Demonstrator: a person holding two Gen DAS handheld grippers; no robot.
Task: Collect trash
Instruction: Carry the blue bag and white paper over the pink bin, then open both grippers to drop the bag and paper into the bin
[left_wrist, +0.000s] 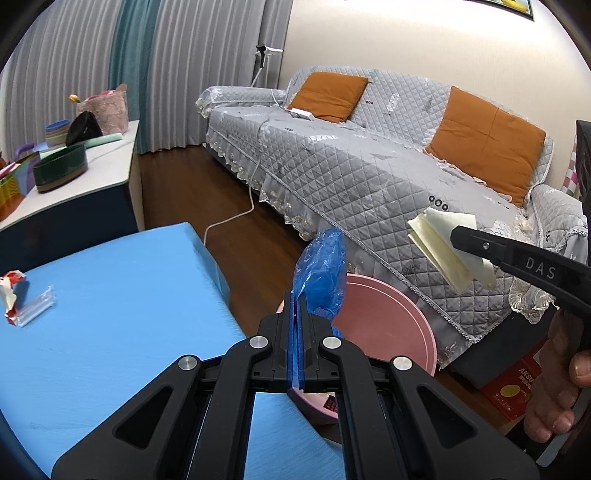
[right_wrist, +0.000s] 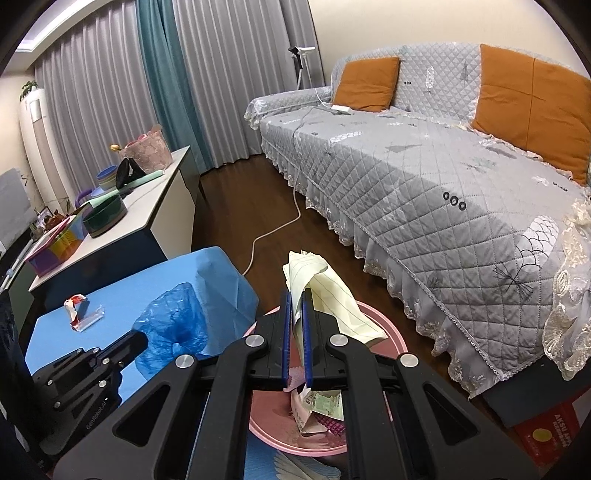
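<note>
Setting: living room with dark wooden floor (right_wrist: 266, 206), grey pleated curtains (right_wrist: 103, 96) and a long sofa under a grey quilted cover (right_wrist: 424, 192) bearing two orange cushions (right_wrist: 369, 83).

Work surface: low table draped in a bright blue cloth (left_wrist: 110, 314), standing beside the sofa.

Bin: round pink plastic basin (right_wrist: 391, 343) on the floor between the blue table and the sofa, already holding crumpled paper scraps (right_wrist: 317, 410).

Left gripper (left_wrist: 297, 306): jaws pressed together on a crumpled blue plastic bag (left_wrist: 323, 273), held up at the table's edge, in front of the basin's rim as the left wrist camera sees it.

Right gripper (right_wrist: 295, 310): jaws pinching a folded sheet of pale yellow lined paper (right_wrist: 328, 295), which hangs above the basin in the right wrist view.

Still on the table: a torn red-and-white wrapper (left_wrist: 13, 291) and, touching it, a small clear plastic strip (left_wrist: 37, 304), both near the far left edge, well apart from the grippers.

Background: white-topped side cabinet (right_wrist: 159, 206) carrying a dark green round container (right_wrist: 105, 216) and a pink lace-patterned basket (right_wrist: 147, 153); a white cable (right_wrist: 280, 225) trails from the sofa across the floor.

Lower right: red printed cardboard box (right_wrist: 550, 439) on the floor by the sofa's end.
</note>
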